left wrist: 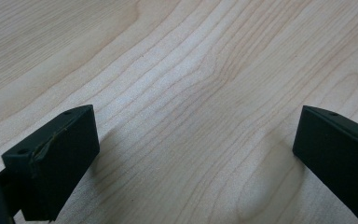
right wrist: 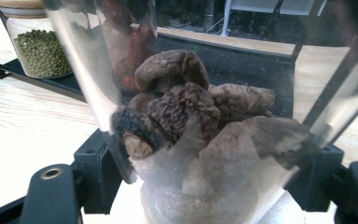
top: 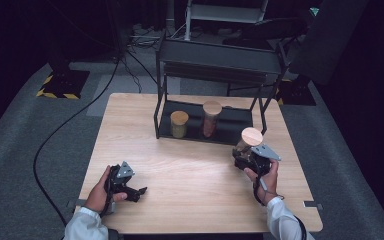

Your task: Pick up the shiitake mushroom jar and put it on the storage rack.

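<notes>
1. Right gripper (top: 246, 159) clenched on the mushroom jar (top: 247, 143) – clear glass with a round wooden lid, gripped low on its body, seen at the right of the table just in front of the rack's right end.
2. In the right gripper view, jar (right wrist: 200, 121) pinned between the two black jaws, dried brown mushrooms packed against the glass; held low, probably to keep the lid free and the jar upright while carried.
3. Looks lifted or just off the table (top: 190, 175), tilted slightly toward the rack (top: 215, 75) – likely bound for the rack's lower shelf, beside the other two jars.
4. Already standing on that shelf: a short jar of green beans (top: 179, 124) and, just to its right, a taller jar of red contents (top: 211, 120), both with matching wooden lids. Free space to the right of them, which fits the held jar's heading.
5. Left gripper (top: 139, 191) resting near the table's front left, released – jaws standing wide apart over bare wood, nothing between them. Parked well away from the work, probably to stay out of the way.
6. Table of pale wood with plain grain, square-cornered, evenly lit.
7. Around it a grey carpeted floor, a black cable (top: 55, 135) looping across at the left, yellow-and-black hazard tape (top: 55, 92) at a stand's foot, dark surroundings beyond.
</notes>
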Available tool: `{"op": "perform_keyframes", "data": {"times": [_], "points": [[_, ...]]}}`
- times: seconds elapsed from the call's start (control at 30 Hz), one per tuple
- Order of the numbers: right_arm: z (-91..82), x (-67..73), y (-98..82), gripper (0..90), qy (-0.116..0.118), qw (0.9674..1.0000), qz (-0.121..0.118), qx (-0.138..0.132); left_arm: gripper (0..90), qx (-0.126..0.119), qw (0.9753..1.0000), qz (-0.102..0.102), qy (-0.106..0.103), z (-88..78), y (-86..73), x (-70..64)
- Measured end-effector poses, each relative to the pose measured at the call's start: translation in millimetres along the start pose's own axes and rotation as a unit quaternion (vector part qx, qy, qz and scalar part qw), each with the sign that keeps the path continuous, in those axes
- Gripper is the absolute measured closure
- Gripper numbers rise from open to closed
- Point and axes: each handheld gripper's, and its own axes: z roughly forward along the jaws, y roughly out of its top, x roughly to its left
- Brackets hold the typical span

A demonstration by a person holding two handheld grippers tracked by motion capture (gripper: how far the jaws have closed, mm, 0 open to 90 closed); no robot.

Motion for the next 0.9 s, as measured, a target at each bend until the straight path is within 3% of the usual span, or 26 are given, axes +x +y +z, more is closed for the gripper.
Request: {"op": "perform_keyframes", "data": {"times": [0.3, 0.6, 0.9], "points": [[2.8, 9.8, 11.0, 24.8, -0.007, 0.9999, -0.010, -0.011, 0.1, 0.000, 1.0000, 0.000, 0.000, 0.0, 0.0, 0.0], [9.9, 17.5, 20.3, 24.8, -0.005, 0.9998, -0.004, -0.016, 0.1, 0.000, 1.0000, 0.000, 0.000, 0.0, 0.0, -0.1], [16.3, 24.1, 28.1, 24.8, -0.019, 0.9996, -0.002, -0.019, 0.1, 0.000, 1.0000, 0.000, 0.000, 0.0, 0.0, 0.0]]}}
